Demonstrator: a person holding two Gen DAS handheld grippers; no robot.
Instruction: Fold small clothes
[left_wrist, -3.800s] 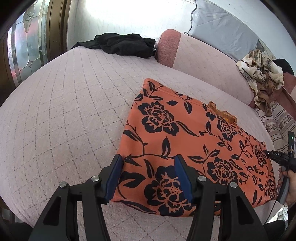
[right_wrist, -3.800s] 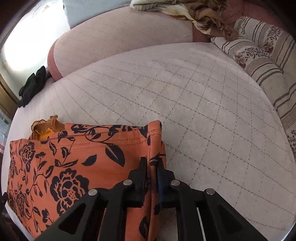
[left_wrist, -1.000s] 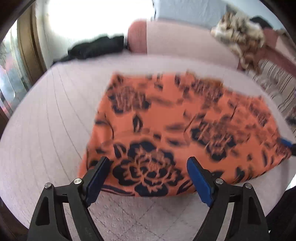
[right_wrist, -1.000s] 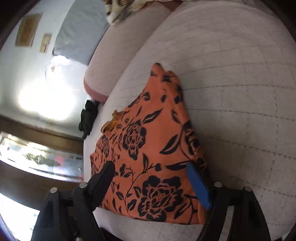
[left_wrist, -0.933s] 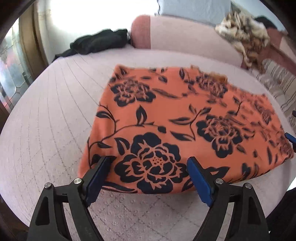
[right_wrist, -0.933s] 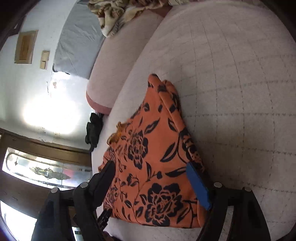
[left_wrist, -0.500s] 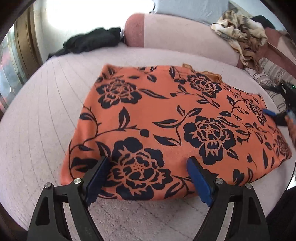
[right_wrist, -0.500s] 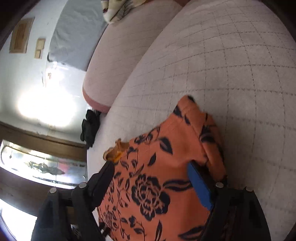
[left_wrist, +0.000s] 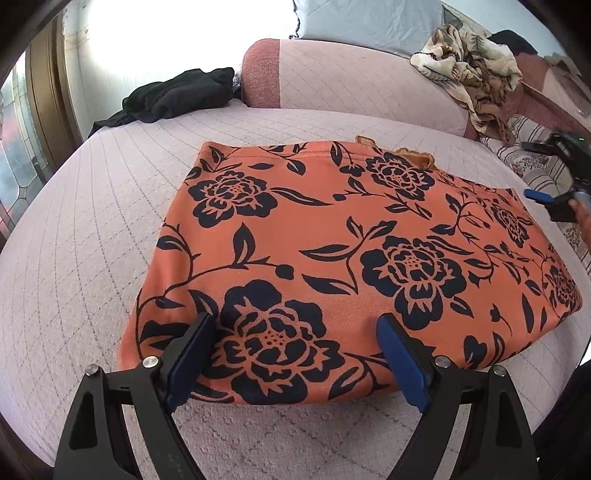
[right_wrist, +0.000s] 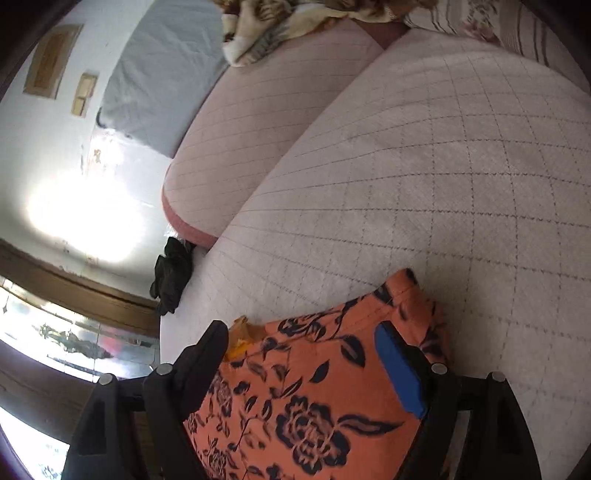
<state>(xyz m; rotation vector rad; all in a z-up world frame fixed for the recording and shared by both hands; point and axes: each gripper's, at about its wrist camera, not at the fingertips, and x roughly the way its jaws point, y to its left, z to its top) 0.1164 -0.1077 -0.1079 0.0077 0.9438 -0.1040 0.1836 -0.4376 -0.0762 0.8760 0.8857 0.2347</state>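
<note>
While lying flat: orange floral garment (left_wrist: 332, 251) is stretching lower left to right of frame.
Nearer: left gripper (left_wrist: 295, 354) — jaws wide, opening, holding nothing.
Right gripper (right_wrist: 303, 365): hovering wide, empty.

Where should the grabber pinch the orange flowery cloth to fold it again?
Probably the near left corner of the orange cloth, coming in low from the near edge. It lies flat on the bed, so only its edges offer something to pinch.

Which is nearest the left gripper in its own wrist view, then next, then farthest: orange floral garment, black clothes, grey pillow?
1. Orange floral garment, right at the left gripper.
2. Black clothes, far left.
3. Grey pillow, top, behind the bolster.
</note>
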